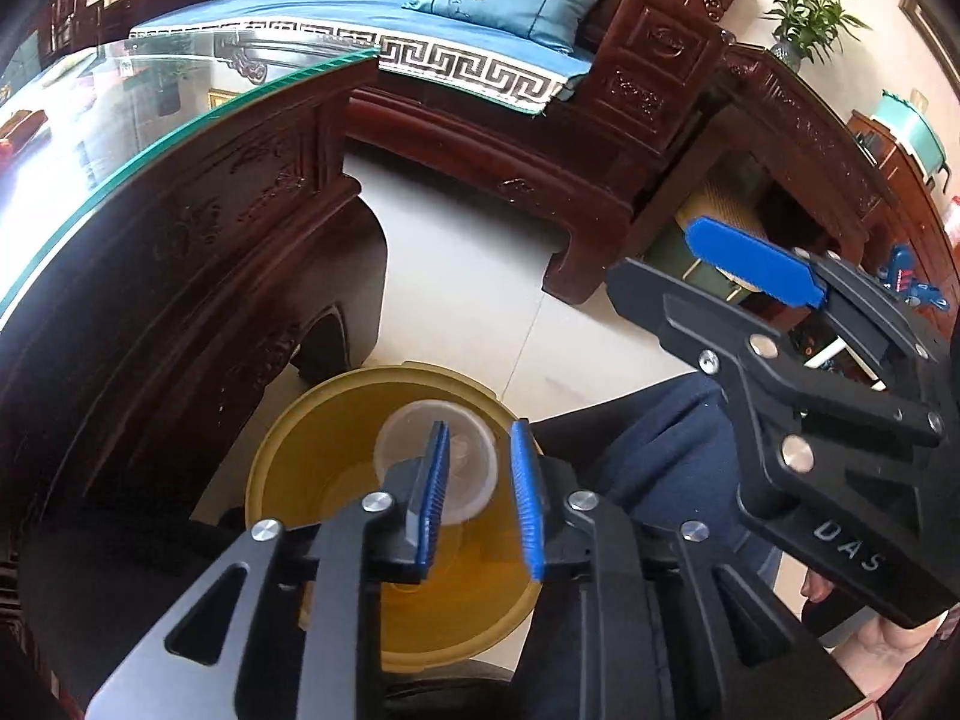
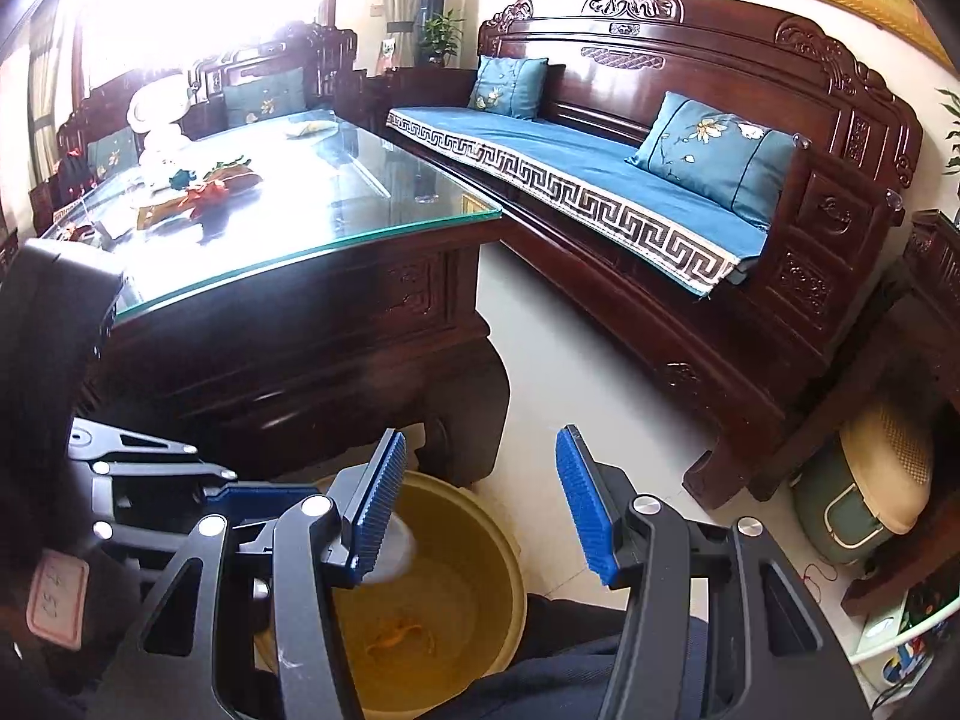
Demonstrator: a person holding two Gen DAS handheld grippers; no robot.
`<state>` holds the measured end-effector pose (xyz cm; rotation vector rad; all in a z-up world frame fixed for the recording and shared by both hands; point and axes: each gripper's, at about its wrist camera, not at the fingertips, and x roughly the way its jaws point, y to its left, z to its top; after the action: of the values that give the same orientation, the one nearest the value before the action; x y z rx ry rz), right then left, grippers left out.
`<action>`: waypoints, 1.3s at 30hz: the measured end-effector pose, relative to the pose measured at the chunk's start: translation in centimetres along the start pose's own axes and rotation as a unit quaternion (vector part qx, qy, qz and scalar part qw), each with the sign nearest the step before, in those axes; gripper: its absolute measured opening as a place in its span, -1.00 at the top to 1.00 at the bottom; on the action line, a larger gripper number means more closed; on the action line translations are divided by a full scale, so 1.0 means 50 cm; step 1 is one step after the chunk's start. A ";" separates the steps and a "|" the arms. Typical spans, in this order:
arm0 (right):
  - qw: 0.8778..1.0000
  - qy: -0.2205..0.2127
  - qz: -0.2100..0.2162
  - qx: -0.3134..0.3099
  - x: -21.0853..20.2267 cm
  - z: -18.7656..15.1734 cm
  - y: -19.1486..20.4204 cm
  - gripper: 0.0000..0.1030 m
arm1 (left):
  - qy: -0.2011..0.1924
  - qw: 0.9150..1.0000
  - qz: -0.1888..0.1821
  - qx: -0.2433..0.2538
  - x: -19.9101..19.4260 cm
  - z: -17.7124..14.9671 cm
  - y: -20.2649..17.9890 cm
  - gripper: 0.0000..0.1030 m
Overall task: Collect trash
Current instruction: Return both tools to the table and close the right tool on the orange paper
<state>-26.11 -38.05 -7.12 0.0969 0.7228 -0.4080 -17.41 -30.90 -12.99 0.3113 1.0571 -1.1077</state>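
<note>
Hovering over a yellow bin (image 1: pixel 336 450) on the pale floor, my left gripper (image 1: pixel 477 489) has its blue pads parted with a narrow gap between them, and nothing is pinched there. Just past the tips a clear plastic cup (image 1: pixel 408 438) sits within the bin's mouth; the left pad crosses in front of it, and I cannot tell whether cup and pad touch. From the left camera I also see my right gripper (image 1: pixel 750 267) off to the side, higher up, with one blue pad showing.

Only the right camera shows that gripper's state: my right gripper (image 2: pixel 480 498) has its pads spread wide and empty, above the bin (image 2: pixel 474 576). From here the cup (image 2: pixel 396 546) is mostly hidden behind the left-hand pad, probably resting against the bin's inside wall. This view also shows something orange (image 2: pixel 399 636) lying on the bin's bottom, which the left camera does not reveal.

A dark carved table (image 2: pixel 288 324) with a glass top stands just beside the bin, and a wooden sofa (image 2: pixel 690 138) with blue cushions runs along the wall.
</note>
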 end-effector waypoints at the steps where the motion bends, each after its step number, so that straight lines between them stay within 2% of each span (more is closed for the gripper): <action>1: 1.000 0.000 0.001 0.001 0.002 0.002 -0.001 0.00 | 0.000 1.000 0.000 -0.001 0.001 0.002 0.000 0.52; 8: 1.000 -0.001 0.009 -0.001 0.010 0.018 0.004 0.00 | 0.003 1.000 0.001 -0.009 -0.001 0.006 0.013 0.51; 12: 1.000 -0.012 0.023 -0.010 0.007 0.039 0.027 0.00 | -0.014 1.000 0.012 -0.018 -0.030 0.007 0.035 0.51; 16: 0.998 -0.038 0.048 -0.026 0.001 0.078 0.067 0.00 | -0.045 0.997 0.044 -0.045 -0.083 0.009 0.083 0.50; 20: 0.993 -0.064 0.088 -0.049 0.001 0.133 0.129 0.00 | -0.088 0.988 0.089 -0.086 -0.158 0.006 0.156 0.36; 24: 0.985 -0.084 0.132 -0.071 0.018 0.197 0.207 0.00 | -0.127 0.972 0.141 -0.139 -0.236 -0.005 0.242 0.23; 25: 0.983 -0.087 0.142 -0.075 0.026 0.214 0.227 0.00 | -0.136 0.967 0.152 -0.150 -0.253 -0.007 0.261 0.14; 27: 0.979 -0.090 0.162 -0.083 0.044 0.249 0.267 0.00 | -0.159 0.953 0.185 -0.178 -0.292 -0.010 0.303 -0.19; 28: 0.977 -0.090 0.170 -0.088 0.055 0.265 0.286 0.00 | -0.175 0.945 0.202 -0.190 -0.311 -0.012 0.321 -0.47; 29: 0.976 -0.087 0.178 -0.090 0.064 0.281 0.304 0.00 | -0.192 0.936 0.216 -0.200 -0.330 -0.012 0.341 -0.53; 35: 0.972 -0.077 0.197 -0.105 0.131 0.350 0.390 -0.01 | -0.222 0.907 0.267 -0.238 -0.389 -0.012 0.443 -0.54; 39: 0.969 -0.061 0.205 -0.120 0.183 0.376 0.437 -0.11 | -0.224 0.893 0.267 -0.283 -0.403 -0.021 0.520 -0.54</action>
<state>0.41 -25.24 -0.25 -0.0091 0.6068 0.0698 2.98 -6.58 -4.27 -0.1247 0.7632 -0.3150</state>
